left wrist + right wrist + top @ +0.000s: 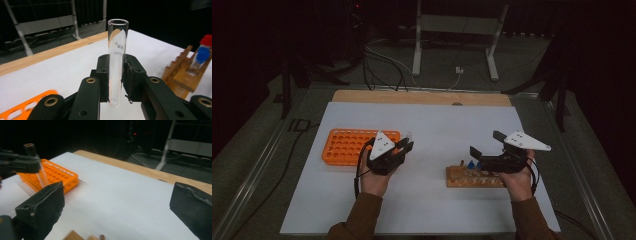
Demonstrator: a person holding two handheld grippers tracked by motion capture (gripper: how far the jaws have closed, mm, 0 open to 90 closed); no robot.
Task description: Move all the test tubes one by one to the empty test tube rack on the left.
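Observation:
My left gripper (pixel 406 145) is shut on a clear glass test tube (pixel 117 60), which stands upright between its pads with the open mouth on top. It hovers just right of the orange rack (pixel 347 145) full of empty holes. From the right gripper view the same tube (pixel 42 176) slants down in front of the orange rack (pixel 58 173). My right gripper (pixel 486 143) is open, nothing between its jaws, just above a wooden rack (pixel 474 179). That rack holds capped tubes (pixel 472 165); a blue cap (pixel 203 53) and a red cap (pixel 207 40) show.
A white mat (pixel 437 125) covers the table, with a wooden strip (pixel 422 97) along its far edge. A metal stand (pixel 452 45) and cables lie on the dark floor behind. Bare mat lies between the two racks.

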